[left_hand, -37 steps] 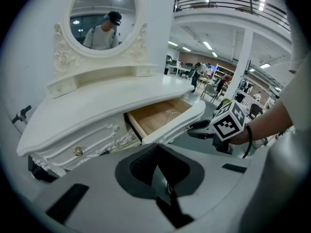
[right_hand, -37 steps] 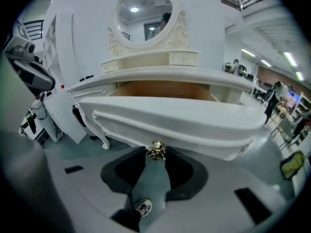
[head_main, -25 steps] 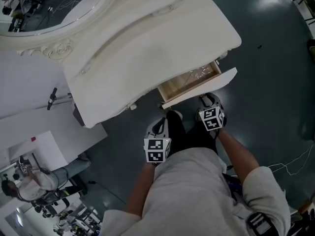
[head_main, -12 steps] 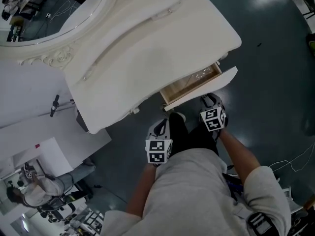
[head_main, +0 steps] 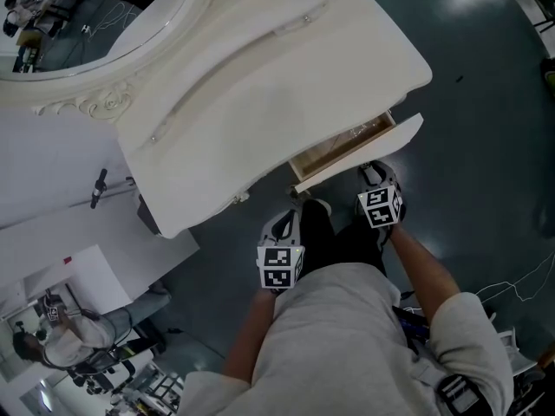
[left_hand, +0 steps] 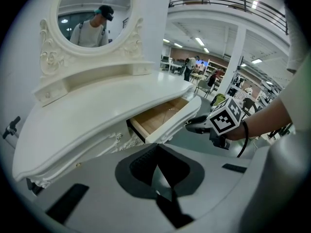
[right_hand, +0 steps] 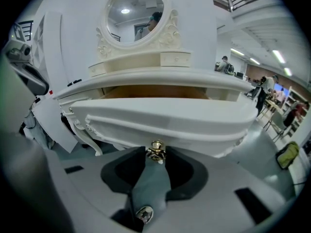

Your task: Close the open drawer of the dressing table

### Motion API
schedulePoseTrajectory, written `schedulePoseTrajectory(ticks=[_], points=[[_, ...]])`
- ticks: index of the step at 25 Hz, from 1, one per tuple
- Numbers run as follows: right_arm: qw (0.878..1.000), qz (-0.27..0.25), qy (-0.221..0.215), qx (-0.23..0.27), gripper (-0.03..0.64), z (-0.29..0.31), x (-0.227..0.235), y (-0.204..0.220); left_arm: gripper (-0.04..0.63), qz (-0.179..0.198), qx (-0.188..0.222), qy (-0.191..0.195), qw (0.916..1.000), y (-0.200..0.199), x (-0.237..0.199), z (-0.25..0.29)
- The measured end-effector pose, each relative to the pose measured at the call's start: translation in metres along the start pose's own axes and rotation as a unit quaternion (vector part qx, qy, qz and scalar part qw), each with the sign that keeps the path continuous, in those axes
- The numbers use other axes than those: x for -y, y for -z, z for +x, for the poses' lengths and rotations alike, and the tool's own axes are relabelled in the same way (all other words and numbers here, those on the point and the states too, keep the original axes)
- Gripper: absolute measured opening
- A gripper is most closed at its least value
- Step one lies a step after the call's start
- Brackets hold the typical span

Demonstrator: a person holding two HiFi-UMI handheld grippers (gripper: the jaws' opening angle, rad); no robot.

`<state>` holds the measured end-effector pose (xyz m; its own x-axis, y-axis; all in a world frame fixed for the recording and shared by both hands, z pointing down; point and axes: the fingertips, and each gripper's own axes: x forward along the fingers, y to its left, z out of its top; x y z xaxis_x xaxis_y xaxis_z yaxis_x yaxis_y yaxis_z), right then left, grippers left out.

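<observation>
Drawer (head_main: 360, 150) partly open under the white desk (head_main: 260, 85), with one hand-held gripper at its knob.

The drawer front lies directly ahead of the right hand-held gripper (head_main: 370, 172), whose jaws are clenched together, their tips touching the brass knob (right_hand: 156, 152). The left hand-held gripper (head_main: 282, 225), also clenched and empty, hangs further back, to the left of the right one and apart from the drawer.

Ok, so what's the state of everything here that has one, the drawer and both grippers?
Drawer: partly open, with its wooden inside showing.
Right gripper: jaws shut on the knob on the drawer's front.
Left gripper: jaws together, holding nothing, short of the dressing table.
</observation>
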<state>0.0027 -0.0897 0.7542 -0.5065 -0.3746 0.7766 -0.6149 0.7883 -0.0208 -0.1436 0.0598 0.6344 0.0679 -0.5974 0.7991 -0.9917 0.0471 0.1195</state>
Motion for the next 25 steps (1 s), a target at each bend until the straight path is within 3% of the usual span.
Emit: schedulePoseTrajectory(ticks=[25], points=[[1.0,-0.009,-0.006,-0.012,0.135,0.022,-0.001,-0.019,0.006,-0.032,0.005,-0.013,0.9994,0.005,-0.023,0.004]])
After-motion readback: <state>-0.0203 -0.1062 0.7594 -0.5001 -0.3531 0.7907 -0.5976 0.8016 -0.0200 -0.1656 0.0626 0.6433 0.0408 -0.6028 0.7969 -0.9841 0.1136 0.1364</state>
